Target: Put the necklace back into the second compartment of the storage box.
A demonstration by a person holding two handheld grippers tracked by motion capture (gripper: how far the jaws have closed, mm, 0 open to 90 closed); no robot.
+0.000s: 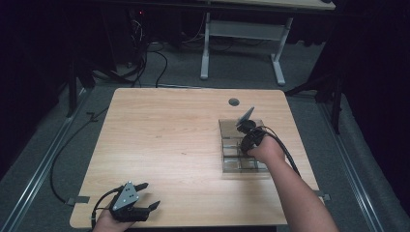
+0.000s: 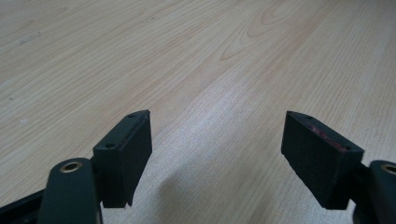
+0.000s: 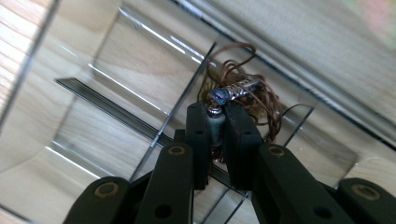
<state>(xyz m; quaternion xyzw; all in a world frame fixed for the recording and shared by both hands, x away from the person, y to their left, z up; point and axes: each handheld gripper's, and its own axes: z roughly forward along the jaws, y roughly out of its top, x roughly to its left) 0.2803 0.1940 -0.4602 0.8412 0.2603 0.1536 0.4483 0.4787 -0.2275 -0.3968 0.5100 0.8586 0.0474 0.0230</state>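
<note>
Closest to my overhead camera is the left gripper [image 1: 143, 195], held in a hand [image 1: 104, 223] at the near left corner of the wooden table [image 1: 164, 130], its grey three-cornered plate [image 1: 126, 194] facing up. From the left gripper view I see its two black fingers [image 2: 123, 156] spread wide apart with nothing between them, just bare pale wood grain beneath. A faint reddish smear marks the upper edge of the far pad; I cannot read it as writing.

On my right side, the forearm [image 1: 295, 193] reaches forward to a clear plastic compartment tray [image 1: 227, 126] sitting on the right half of the table. My right gripper [image 1: 249, 140] is over that tray, cable [image 1: 285, 150] trailing back along the arm. In the right gripper view its jaws are pressed together on a small greenish bead piece [image 3: 215, 126] with a metal collar and a blue bead [image 3: 217, 95] at its top. Just behind it, a coil of thin brown cord [image 3: 261, 100] with a silvery patterned tube [image 3: 243, 87] lies in one compartment, against the clear dividers [image 3: 187, 88]. Whether the clamped bead is strung on that cord I cannot tell.

No brand, label or legible writing appears anywhere on the tray, grippers or table. A small dark round grommet [image 1: 234, 102] sits in the tabletop near the far edge, beyond the tray.
</note>
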